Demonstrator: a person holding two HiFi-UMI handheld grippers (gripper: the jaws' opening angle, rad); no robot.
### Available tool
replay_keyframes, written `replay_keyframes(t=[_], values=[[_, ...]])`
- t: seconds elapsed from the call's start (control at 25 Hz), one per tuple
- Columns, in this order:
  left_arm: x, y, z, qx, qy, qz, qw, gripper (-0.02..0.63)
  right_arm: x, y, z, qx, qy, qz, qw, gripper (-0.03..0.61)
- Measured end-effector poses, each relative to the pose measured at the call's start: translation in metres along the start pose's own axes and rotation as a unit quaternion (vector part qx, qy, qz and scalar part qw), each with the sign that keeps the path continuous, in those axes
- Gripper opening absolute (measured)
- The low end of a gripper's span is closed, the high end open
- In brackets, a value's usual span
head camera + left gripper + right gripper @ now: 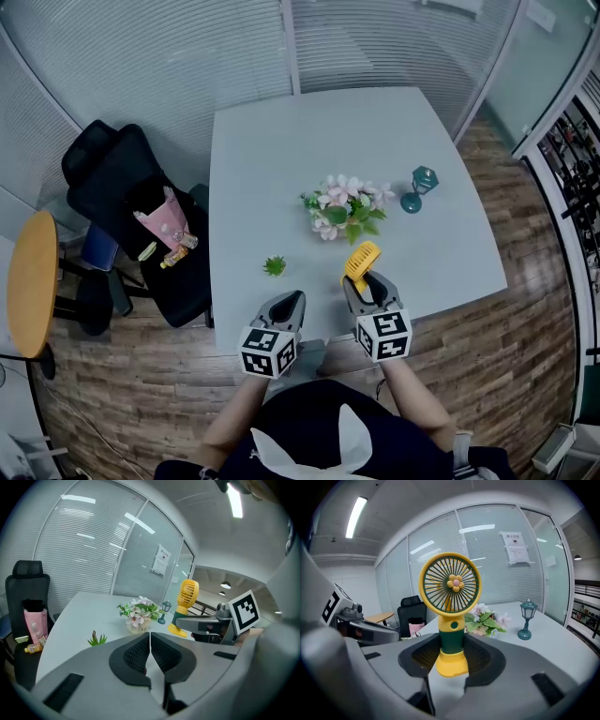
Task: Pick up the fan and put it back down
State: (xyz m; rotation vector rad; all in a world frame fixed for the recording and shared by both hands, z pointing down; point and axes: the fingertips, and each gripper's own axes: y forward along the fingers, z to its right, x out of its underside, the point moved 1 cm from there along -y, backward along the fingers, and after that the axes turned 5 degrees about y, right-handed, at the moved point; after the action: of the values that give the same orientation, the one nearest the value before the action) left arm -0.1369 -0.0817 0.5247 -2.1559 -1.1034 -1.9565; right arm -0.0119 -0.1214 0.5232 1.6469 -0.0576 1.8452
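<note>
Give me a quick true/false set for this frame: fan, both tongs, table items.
1. The right tongs grip the fan at its green stem. True.
2. The left tongs hold the small plant. False: they are shut on nothing, and the plant stands on the table.
3. In the head view the lantern stands right of the flowers. True.
4. The fan lies flat. False: it stands upright between the right tongs.
</note>
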Motion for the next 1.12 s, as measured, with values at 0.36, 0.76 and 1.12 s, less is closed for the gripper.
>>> replay_keyframes(t=[0.36, 0.76, 1.12], values=[[0.001, 0.009, -0.007, 0.000, 0.001, -0.011, 0.9999, 0.026, 0.015, 0.019, 0.004, -0.005, 0.003, -0.018, 1.000, 0.161], [0.001, 0.021, -0.012, 0.008, 0.005, -0.025, 0.9996, 0.026, 0.035, 0.038, 0.009, -0.005, -0.003, -0.036, 0.999, 0.161], [0.000, 0.035, -0.017, 0.014, 0.009, -0.039, 0.9991, 0.026, 0.057, 0.053, 0.017, -0.006, -0.005, -0.054, 0.998, 0.161]])
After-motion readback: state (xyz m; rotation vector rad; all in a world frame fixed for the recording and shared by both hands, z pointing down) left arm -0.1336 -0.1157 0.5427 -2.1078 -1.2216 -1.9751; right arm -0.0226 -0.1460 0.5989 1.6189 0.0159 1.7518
